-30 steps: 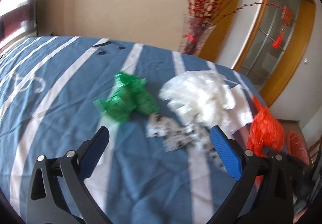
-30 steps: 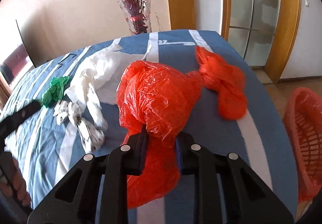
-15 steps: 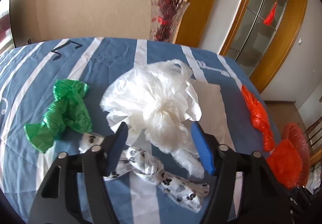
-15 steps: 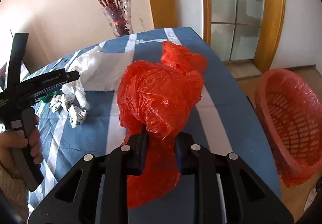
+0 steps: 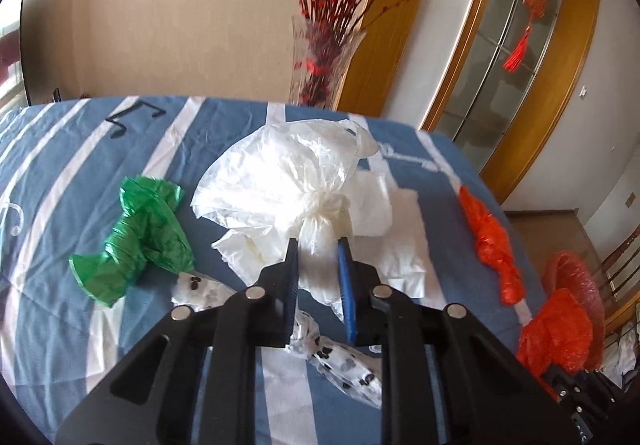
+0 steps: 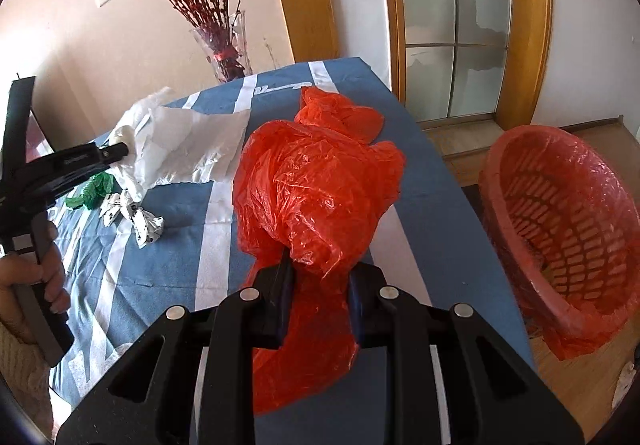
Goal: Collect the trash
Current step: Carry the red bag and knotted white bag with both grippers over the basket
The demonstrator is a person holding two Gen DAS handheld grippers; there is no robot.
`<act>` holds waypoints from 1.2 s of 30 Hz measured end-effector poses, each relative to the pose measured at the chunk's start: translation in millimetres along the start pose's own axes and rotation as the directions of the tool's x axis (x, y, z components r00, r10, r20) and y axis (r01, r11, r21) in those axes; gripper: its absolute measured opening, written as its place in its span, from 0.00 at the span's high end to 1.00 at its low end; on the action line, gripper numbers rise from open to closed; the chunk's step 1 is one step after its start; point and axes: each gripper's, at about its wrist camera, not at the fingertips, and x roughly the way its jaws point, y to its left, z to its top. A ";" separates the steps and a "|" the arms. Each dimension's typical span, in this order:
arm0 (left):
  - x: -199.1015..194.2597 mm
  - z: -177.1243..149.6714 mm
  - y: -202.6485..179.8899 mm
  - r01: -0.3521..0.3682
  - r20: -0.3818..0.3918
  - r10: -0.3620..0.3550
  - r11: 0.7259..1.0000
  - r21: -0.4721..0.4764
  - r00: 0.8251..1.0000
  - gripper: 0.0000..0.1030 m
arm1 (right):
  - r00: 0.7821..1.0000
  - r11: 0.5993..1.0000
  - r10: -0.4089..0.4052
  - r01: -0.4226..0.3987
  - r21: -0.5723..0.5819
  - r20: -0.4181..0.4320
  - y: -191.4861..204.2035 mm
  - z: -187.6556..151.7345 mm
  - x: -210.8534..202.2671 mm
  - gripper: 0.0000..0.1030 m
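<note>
The trash lay scattered over the striped blue cloth (image 5: pixel 72 173) because it was waiting to be gathered, and the red basket (image 6: pixel 560 229) stood on the floor off the table's right edge, lined with red film and tipped toward the table, seemingly so bags could be dropped in from there.

The right gripper (image 6: pixel 320 285) was clamped on a crumpled red bag (image 6: pixel 316 189), jaws nearly together with the plastic bunched between them and a loose tail hanging below. It held the bag above the cloth, near the edge closest to the basket; judging by that, the drop was the step at hand. A second red bag (image 5: pixel 492 241) lay twisted on the cloth beyond it.

The left gripper (image 5: pixel 318 265) had its jaws drawn in on the knotted neck of the white bag (image 5: pixel 288 173), with only the plastic filling the narrow gap. Whether the pinch was firm could not be told, and the bag seemed to rest on the cloth. Gripping at the knot looked sensible, since the thin film elsewhere would slip or tear.

The green bag (image 5: pixel 140 237) and the spotted wrapper (image 5: pixel 336 357) sat untouched near the white bag
</note>
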 end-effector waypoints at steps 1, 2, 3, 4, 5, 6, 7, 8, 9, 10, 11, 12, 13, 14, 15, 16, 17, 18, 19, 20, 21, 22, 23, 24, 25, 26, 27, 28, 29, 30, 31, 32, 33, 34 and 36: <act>-7.1 0.5 -1.3 0.007 0.011 -0.007 1.000 0.001 1.000 0.81 | 1.000 1.000 0.000 0.000 0.000 0.004 -1.2 -0.5 -3.2 0.77; -11.3 1.1 -3.4 0.011 0.016 -0.011 1.000 0.003 1.000 0.81 | 1.000 1.000 0.000 0.000 0.000 0.010 -1.8 -0.7 -6.2 0.77; -16.3 1.3 -5.5 0.016 0.022 -0.016 1.000 0.006 1.000 0.81 | 1.000 1.000 -0.001 0.001 0.000 0.014 -3.0 -0.9 -8.6 0.77; -22.7 0.9 -9.1 0.023 0.031 -0.024 1.000 0.012 0.999 0.81 | 1.000 1.000 -0.002 0.002 0.001 0.022 -4.4 -1.1 -12.7 0.77; -27.4 0.8 -13.2 0.030 0.035 -0.031 0.999 0.018 0.999 0.81 | 1.000 1.000 -0.003 0.003 0.002 0.026 -5.3 -1.1 -14.8 0.77; -31.5 0.3 -16.7 0.036 0.039 -0.037 0.999 0.023 0.999 0.81 | 0.999 1.000 -0.004 0.004 0.005 0.032 -6.9 -1.3 -18.5 0.77; -34.2 0.3 -19.8 0.041 0.042 -0.042 0.999 0.028 0.998 0.81 | 0.999 1.000 -0.005 0.005 0.006 0.036 -7.8 -1.3 -21.2 0.77; -37.3 -0.2 -23.6 0.047 0.045 -0.048 0.998 0.034 0.998 0.81 | 0.999 1.000 -0.006 0.006 0.009 0.041 -9.2 -1.7 -24.3 0.77; -41.4 -1.1 -29.4 0.053 0.050 -0.056 0.998 0.045 0.997 0.81 | 0.999 1.000 -0.007 0.006 0.011 0.046 -10.6 -2.3 -27.7 0.77; -43.3 -2.1 -33.3 0.056 0.052 -0.058 0.997 0.052 0.997 0.81 | 0.999 1.000 -0.008 0.007 0.012 0.049 -11.7 -2.9 -30.2 0.77; -46.1 -3.0 -38.7 0.058 0.055 -0.061 0.996 0.061 0.997 0.81 | 0.999 1.000 -0.010 0.009 0.014 0.053 -13.3 -3.5 -33.1 0.77; -48.4 -4.1 -43.1 0.060 0.056 -0.064 0.996 0.069 0.996 0.81 | 0.998 1.000 -0.011 0.010 0.017 0.057 -15.2 -4.2 -36.1 0.77; -51.1 -5.8 -49.0 0.064 0.057 -0.069 0.995 0.079 0.996 0.81 | 0.998 1.000 -0.012 0.010 0.018 0.059 -16.2 -4.9 -37.9 0.77; -52.9 -7.0 -53.1 0.067 0.057 -0.072 0.994 0.086 0.996 0.81 | 0.998 1.000 -0.014 0.012 0.022 0.063 -18.3 -5.8 -40.9 0.77; -55.0 -8.9 -57.2 0.071 0.057 -0.076 0.993 0.093 0.995 0.81 | 0.998 1.000 -0.015 0.014 0.025 0.067 -20.3 -6.5 -43.6 0.77; -57.0 -10.4 -61.8 0.075 0.057 -0.081 0.992 0.100 0.995 0.81 | 0.997 1.000 -0.016 0.014 0.027 0.069 -22.0 -7.3 -45.4 0.77; -59.0 -12.0 -66.0 0.078 0.057 -0.084 0.991 0.107 0.995 0.81 | 0.997 0.999 -0.018 0.015 0.032 0.072 -24.0 -8.1 -47.6 0.77; -61.3 -13.8 -71.3 0.082 0.057 -0.089 0.990 0.115 0.994 0.81 | 0.997 0.999 -0.019 0.017 0.036 0.075 -25.6 -9.1 -49.4 0.77; -62.6 -15.1 -75.0 0.084 0.057 -0.092 0.989 0.120 0.994 0.81 | 0.997 0.999 -0.021 0.018 0.038 0.077 -27.0 -9.4 -51.0 0.77; -64.3 -16.5 -79.9 0.088 0.058 -0.096 0.988 0.128 0.994 0.81 | 0.997 0.999 -0.022 0.019 0.041 0.079 -28.4 -10.2 -52.9 0.77; -65.4 -17.8 -84.3 0.093 0.058 -0.101 0.986 0.136 0.993 0.81 | 0.996 0.999 -0.023 0.020 0.045 0.082 -30.4 -10.9 -55.1 0.77; -65.9 -18.5 -87.1 0.096 0.057 -0.105 0.985 0.141 0.993 0.81 | 0.996 0.999 -0.025 0.021 0.048 0.085 -32.5 -11.4 -57.2 0.77; -67.1 -19.9 -91.9 0.101 0.057 -0.110 0.984 0.149 0.992 0.81 | 0.996 0.999 -0.026 0.021 0.050 0.087 -34.0 -12.1 -58.8 0.77; -67.7 -20.6 -95.1 0.104 0.056 -0.114 0.983 0.154 0.992 0.81 | 0.996 0.998 -0.027 0.022 0.052 0.089 -35.0 -12.7 -60.1 0.77; -68.9 -22.4 -100.1 0.111 0.054 -0.121 0.981 0.161 0.991 0.81 | 0.995 0.998 -0.029 0.024 0.057 0.092 -37.2 -13.4 -62.1 0.77; -69.4 -23.9 -103.8 0.116 0.052 -0.126 0.979 0.167 0.991 0.81 | 0.995 0.998 -0.031 0.025 0.060 0.094 -39.2 -14.2 -63.5 0.77; -70.0 -25.3 -108.1 0.120 0.051 -0.131 0.977 0.174 0.990 0.81 | 0.995 0.998 -0.033 0.027 0.065 0.096 -41.4 -15.3 -64.8 0.77; -70.5 -26.7 -113.7 0.127 0.048 -0.138 0.975 0.182 0.989 0.81 | 0.995 0.997 -0.034 0.028 0.068 0.097 -43.5 -15.8 -66.1 0.77; -70.7 -28.3 -117.5 0.133 0.045 -0.144 0.973 0.188 0.989 0.81 | 0.994 0.997 -0.037 0.030 0.073 0.099 -46.3 -16.7 -67.6 0.77; -70.9 -30.3 -122.6 0.139 0.041 -0.150 0.971 0.196 0.988 0.81 | 0.994 0.997 -0.039 0.032 0.076 0.100 -48.5 -17.3 -68.9 0.77; -71.3 -31.7 -126.1 0.143 0.039 -0.154 0.969 0.201 0.987 0.81 | 0.994 0.996 -0.042 0.034 0.081 0.102 -51.3 -18.0 -70.2 0.77; -71.2 -33.6 -130.8 0.150 0.034 -0.160 0.967 0.208 0.987 0.81 | 0.994 0.996 -0.045 0.036 0.086 0.103 -53.9 -18.5 -71.4 0.77; -71.5 -35.0 -134.8 0.153 0.032 -0.164 0.965 0.212 0.986 0.81 | 0.993 0.995 -0.047 0.038 0.091 0.104 -56.8 -19.1 -72.7 0.77; -70.9 -37.0 -139.9 0.160 0.026 -0.170 0.963 0.219 0.985 0.81 | 0.993 0.994 -0.052 0.042 0.097 0.106 -60.7 -19.9 -74.0 0.77; -70.1 -41.3 -148.6 0.174 0.016 -0.182 0.958 0.229 0.983 0.81 | 0.992 0.993 -0.061 0.049 0.110 0.108 -67.7 -21.2 -76.0 0.77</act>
